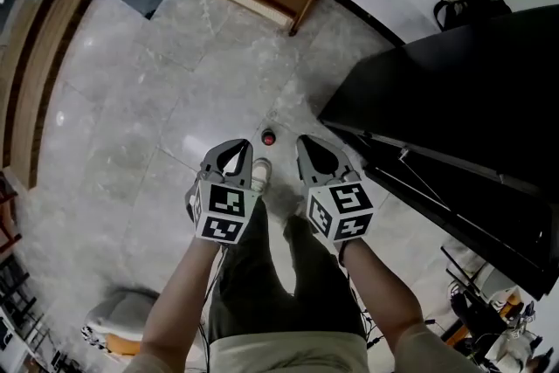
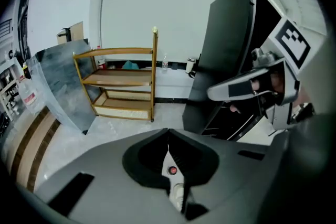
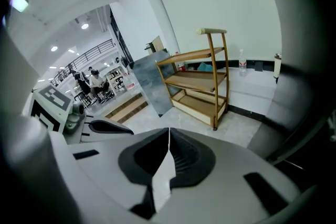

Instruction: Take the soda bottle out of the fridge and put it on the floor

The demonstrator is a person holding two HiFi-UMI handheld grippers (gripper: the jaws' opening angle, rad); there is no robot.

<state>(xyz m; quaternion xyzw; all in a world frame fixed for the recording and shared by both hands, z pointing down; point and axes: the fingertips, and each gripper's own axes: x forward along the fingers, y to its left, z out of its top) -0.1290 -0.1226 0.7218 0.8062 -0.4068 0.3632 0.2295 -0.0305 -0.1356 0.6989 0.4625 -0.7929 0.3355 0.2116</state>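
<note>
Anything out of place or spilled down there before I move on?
Nothing spilled. The soda bottle stands on the floor by the person's shoe, apparently upright. One oddity: the door of the black fridge looks open.

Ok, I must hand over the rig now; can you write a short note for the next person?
Left gripper: fingers shut, empty.
Right gripper: the same.
Soda bottle: upright on the floor, just ahead of the person's shoe, near the black fridge.
Done: bottle is out, set down and released.
Left: nothing for the bottle; the fridge's door looks open.
</note>
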